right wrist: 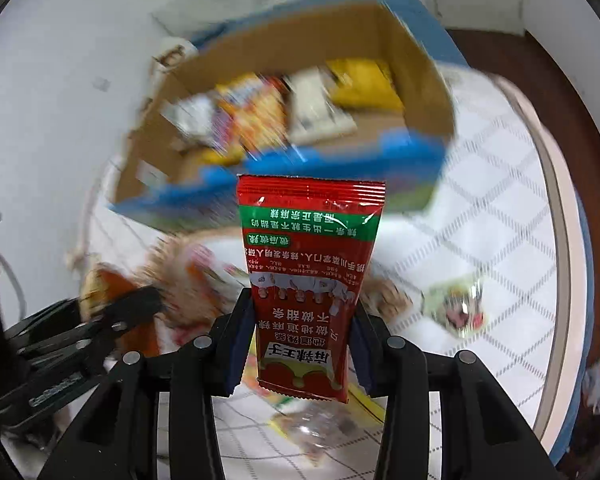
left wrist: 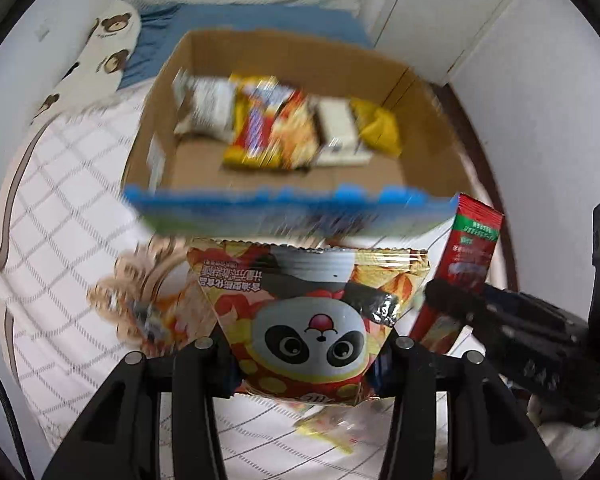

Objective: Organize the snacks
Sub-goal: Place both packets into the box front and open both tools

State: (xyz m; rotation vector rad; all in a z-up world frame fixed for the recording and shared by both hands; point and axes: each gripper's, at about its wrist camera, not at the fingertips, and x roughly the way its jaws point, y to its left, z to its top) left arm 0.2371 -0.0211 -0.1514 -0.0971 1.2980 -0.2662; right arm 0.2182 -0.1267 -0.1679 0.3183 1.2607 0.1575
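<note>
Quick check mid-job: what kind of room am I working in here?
Most likely a bedroom. The cardboard box sits on a bed with a checked quilt, a bear-print pillow lies beside it, and white cupboard doors stand behind.

Even, soft indoor light. Fisheye curvature with dark vignetted corners. Cardboard box (left wrist: 284,120) and its contents motion-blurred in both views; held panda packet (left wrist: 312,320) and red sachet (right wrist: 308,280) sharp, with small foil glints.
</note>
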